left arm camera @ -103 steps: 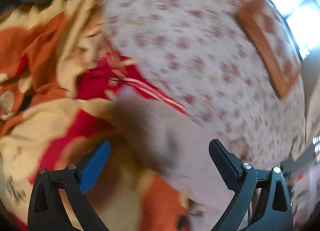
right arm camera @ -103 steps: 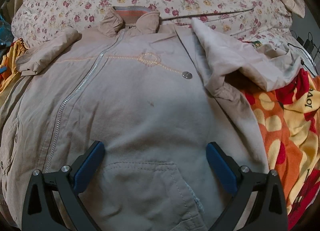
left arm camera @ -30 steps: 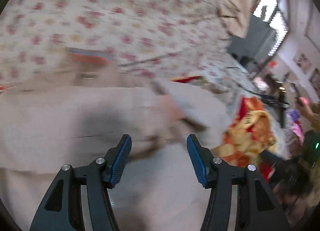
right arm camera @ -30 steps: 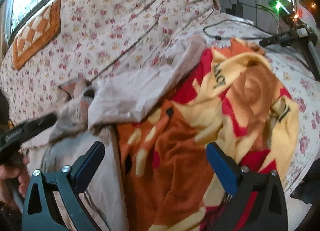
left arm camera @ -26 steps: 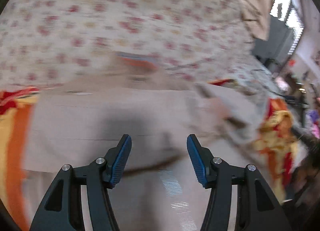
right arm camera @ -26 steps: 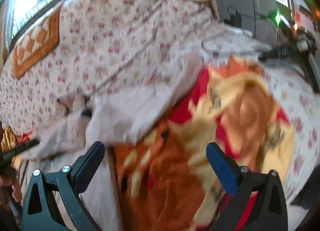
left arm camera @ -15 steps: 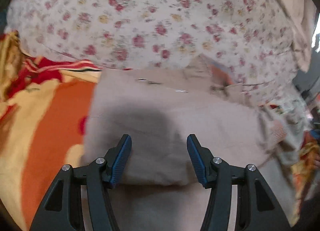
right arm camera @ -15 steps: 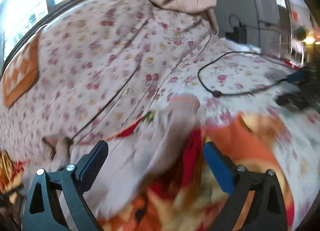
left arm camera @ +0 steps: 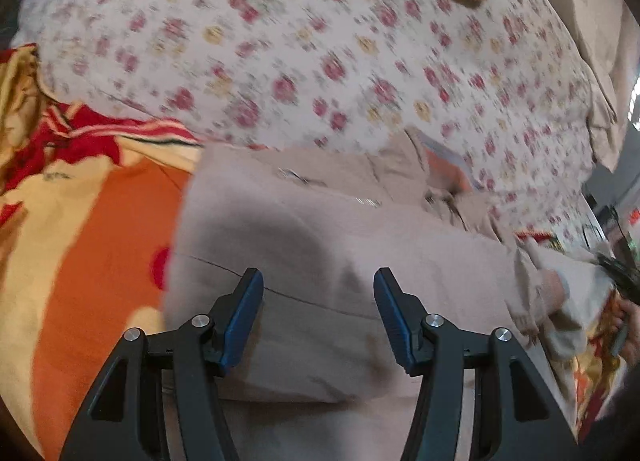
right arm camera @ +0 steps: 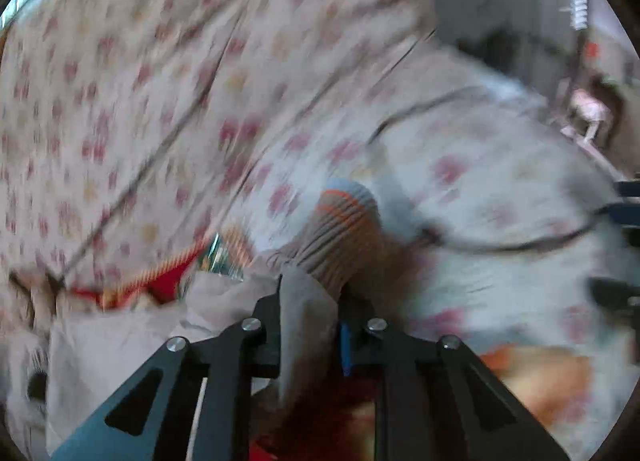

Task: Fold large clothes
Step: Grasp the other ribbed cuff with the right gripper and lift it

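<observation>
Beige jacket [left arm camera: 320,301] spread on the bed, half over an orange and red blanket [left arm camera: 100,229], floral bedspread [left arm camera: 320,41] beyond at twelve o'clock. Soft, limp, fairly bulky cloth by the look of it; likely to sag and drag, not slip. Best taken at firm edges: cuff, hem, shoulder seam. Long axis apparently from the collar [left arm camera: 436,165] at about one o'clock back toward the camera; collar end pointing at the floral bedspread. Sleeve [right arm camera: 308,325] trailing off toward three o'clock in the left wrist view, ending in a ribbed striped cuff [right arm camera: 344,229].

Left hand-held gripper [left arm camera: 318,317] half spread above the jacket body, nothing between the pads. Right hand-held gripper [right arm camera: 310,325] closing, sleeve cloth already pinched between the jaws just behind the cuff.
</observation>
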### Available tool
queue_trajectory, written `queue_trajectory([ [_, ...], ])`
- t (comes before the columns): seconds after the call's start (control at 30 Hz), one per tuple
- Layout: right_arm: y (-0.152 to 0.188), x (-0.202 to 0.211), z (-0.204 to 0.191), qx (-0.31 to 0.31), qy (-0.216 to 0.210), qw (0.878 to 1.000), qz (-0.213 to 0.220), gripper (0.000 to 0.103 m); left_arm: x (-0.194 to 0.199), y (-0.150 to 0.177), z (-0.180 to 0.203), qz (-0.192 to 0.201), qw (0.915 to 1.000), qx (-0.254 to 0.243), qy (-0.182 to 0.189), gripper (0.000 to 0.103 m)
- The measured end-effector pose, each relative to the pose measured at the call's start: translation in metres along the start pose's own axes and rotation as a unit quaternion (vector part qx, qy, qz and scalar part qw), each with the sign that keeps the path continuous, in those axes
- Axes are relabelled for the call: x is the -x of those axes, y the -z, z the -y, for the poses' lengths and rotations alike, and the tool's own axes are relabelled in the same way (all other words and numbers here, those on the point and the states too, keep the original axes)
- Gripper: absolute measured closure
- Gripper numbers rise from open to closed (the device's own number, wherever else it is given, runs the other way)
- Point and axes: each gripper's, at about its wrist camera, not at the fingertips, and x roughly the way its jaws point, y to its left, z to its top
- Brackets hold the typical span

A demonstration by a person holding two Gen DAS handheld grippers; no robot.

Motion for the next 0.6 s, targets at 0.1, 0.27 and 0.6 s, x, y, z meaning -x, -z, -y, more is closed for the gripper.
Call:
queue_trajectory([
  [0.1,-0.017,0.052,0.017,-0.008,0.066,0.996,0.054,0.086,0.012,-0.006,-0.015,0.018,0.9995,0.025,-0.007,0.058],
  [0.27,-0.042,0.127,0.034,0.003,0.135,0.985,0.109,0.086,0.03,-0.01,-0.03,0.037,0.9977,0.057,-0.003,0.058],
  [0.6,-0.032,0.178,-0.114,0.083,-0.034,0.987,0.13,0.086,0.054,-0.019,-0.051,0.069,0.9947,0.074,-0.02,0.058],
])
